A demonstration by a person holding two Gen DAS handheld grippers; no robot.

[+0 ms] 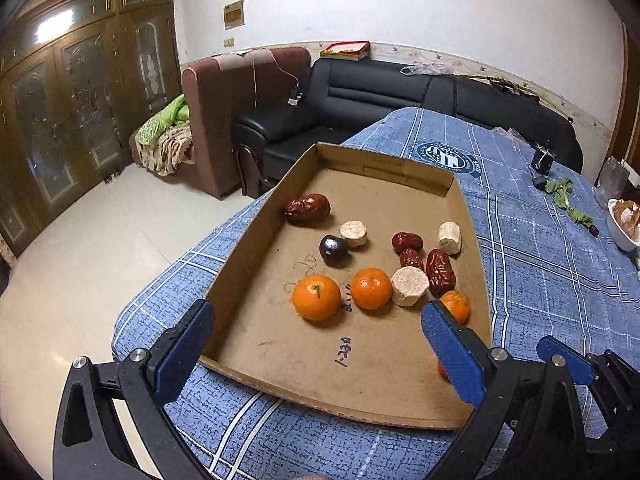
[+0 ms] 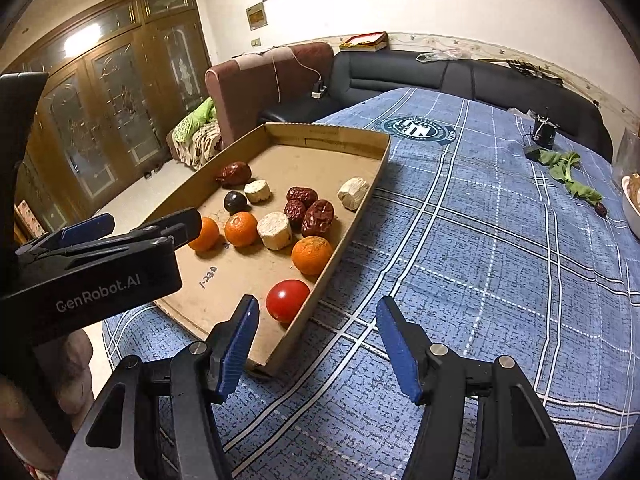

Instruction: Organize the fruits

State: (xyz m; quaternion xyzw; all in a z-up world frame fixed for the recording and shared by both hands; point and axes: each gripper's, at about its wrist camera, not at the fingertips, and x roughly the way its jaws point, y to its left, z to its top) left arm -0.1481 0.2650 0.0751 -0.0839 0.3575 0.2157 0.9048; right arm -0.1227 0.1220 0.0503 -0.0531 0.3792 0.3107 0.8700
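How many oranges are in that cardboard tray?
3. Two sit side by side mid-tray, one left, one right; the third orange lies against the tray's right wall. None looks hidden.

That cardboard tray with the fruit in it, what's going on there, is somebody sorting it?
A person holds two grippers over a cardboard tray on a blue plaid tablecloth. Both the left gripper and the right gripper are open and hold nothing. In the tray lie three oranges, including one ahead of the left gripper, several red dates, a dark plum, three pale round pieces, and a tomato nearest the right gripper. Nothing has been picked up.
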